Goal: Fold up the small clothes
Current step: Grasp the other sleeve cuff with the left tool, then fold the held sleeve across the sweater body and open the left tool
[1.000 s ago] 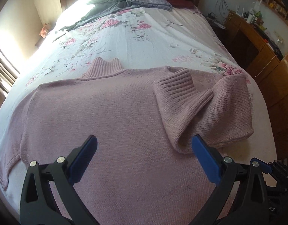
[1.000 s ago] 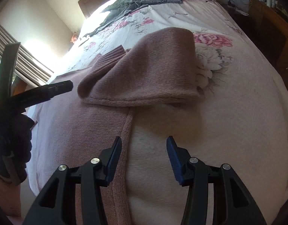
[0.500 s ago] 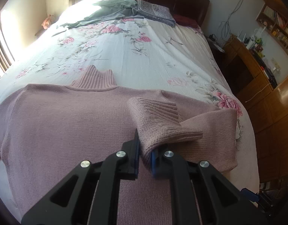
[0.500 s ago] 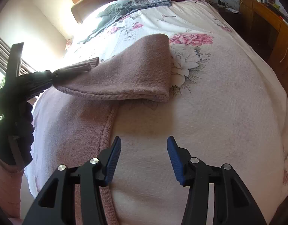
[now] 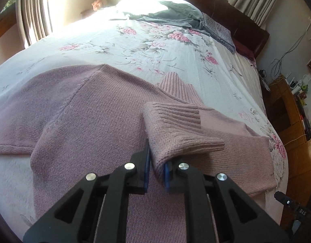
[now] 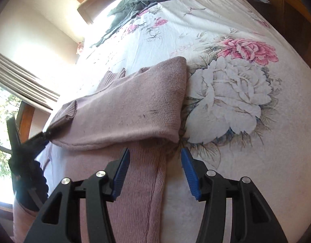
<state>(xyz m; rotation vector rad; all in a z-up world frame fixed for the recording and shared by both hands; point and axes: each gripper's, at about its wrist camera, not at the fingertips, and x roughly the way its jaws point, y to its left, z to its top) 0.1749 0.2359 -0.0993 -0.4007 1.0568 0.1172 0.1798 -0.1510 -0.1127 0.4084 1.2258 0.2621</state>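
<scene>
A pink knitted sweater point(image 5: 90, 121) lies spread on the floral bed, its ribbed collar point(image 5: 179, 89) pointing to the headboard. My left gripper point(image 5: 157, 166) is shut on the sweater's right sleeve point(image 5: 175, 131), just below the ribbed cuff, holding it over the sweater's chest. In the right wrist view that sleeve point(image 6: 131, 113) stretches leftward to the left gripper point(image 6: 42, 136). My right gripper point(image 6: 155, 170) is open and low over the sweater's side edge point(image 6: 155, 182), with nothing between its fingers.
The floral bedsheet point(image 5: 155, 50) covers the bed point(image 6: 246, 151). Grey clothes point(image 5: 175, 14) and a folded grey-blue cloth point(image 5: 218, 30) lie by the headboard. A wooden cabinet point(image 5: 293, 117) stands along the bed's right side. Curtains point(image 5: 33, 14) hang at the left.
My left gripper went from open to shut on the sleeve, then carried it leftward across the sweater's chest. The right gripper stayed open and moved up to the sweater's side edge.
</scene>
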